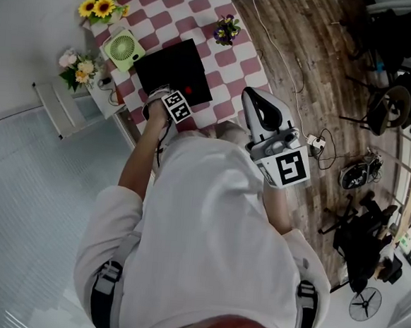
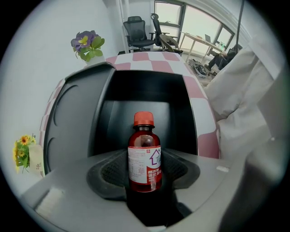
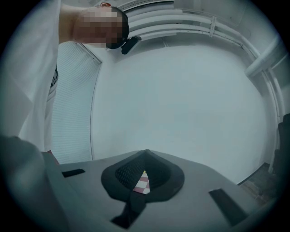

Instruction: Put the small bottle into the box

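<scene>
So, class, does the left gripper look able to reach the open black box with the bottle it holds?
Probably yes. The left gripper is shut on the small red-capped bottle, and the black box lies open straight ahead, with nothing seen between them.

Office: swivel chairs (image 2: 136, 32), desk (image 2: 203, 41), big windows (image 2: 199, 21).

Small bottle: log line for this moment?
left gripper: shut on small bottle, upright | box: open, ahead | right gripper: shut, empty

Sunflowers (image 1: 102, 6), a green desk fan (image 1: 124, 48) and a purple potted flower (image 1: 226, 30) line the pink-checked table (image 1: 238, 63); office chairs (image 2: 136, 32) stand on the wooden floor (image 1: 320, 55).
</scene>
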### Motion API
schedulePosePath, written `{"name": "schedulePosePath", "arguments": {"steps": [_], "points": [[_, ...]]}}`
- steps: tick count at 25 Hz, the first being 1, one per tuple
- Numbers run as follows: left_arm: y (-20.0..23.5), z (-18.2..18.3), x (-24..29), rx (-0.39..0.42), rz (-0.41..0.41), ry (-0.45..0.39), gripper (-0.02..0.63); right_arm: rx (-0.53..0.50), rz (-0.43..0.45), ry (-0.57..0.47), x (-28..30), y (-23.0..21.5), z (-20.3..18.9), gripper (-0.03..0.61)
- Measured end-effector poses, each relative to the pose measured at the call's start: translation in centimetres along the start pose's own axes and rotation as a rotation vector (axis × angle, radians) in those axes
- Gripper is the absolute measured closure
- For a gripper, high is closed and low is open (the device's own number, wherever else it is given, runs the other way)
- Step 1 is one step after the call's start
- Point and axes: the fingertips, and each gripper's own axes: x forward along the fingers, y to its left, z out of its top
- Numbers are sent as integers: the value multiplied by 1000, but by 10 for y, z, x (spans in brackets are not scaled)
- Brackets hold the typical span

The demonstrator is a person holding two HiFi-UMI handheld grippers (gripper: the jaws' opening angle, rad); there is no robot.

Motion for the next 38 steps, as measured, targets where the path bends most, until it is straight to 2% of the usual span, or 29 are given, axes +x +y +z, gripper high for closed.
{"name": "schedulePosePath", "arguments": {"steps": [22,34,38], "points": [[5,-1,-25,-21,41,-41,393,4,34,-3,-4,6,-4,577],[-2,9,-47,-49,70,-87,414,-2,73,-15,-11,15,-1,577],[-6,12,-57,-63,79,-107,440,-3,84,-18,-15,16,-1,577]]}}
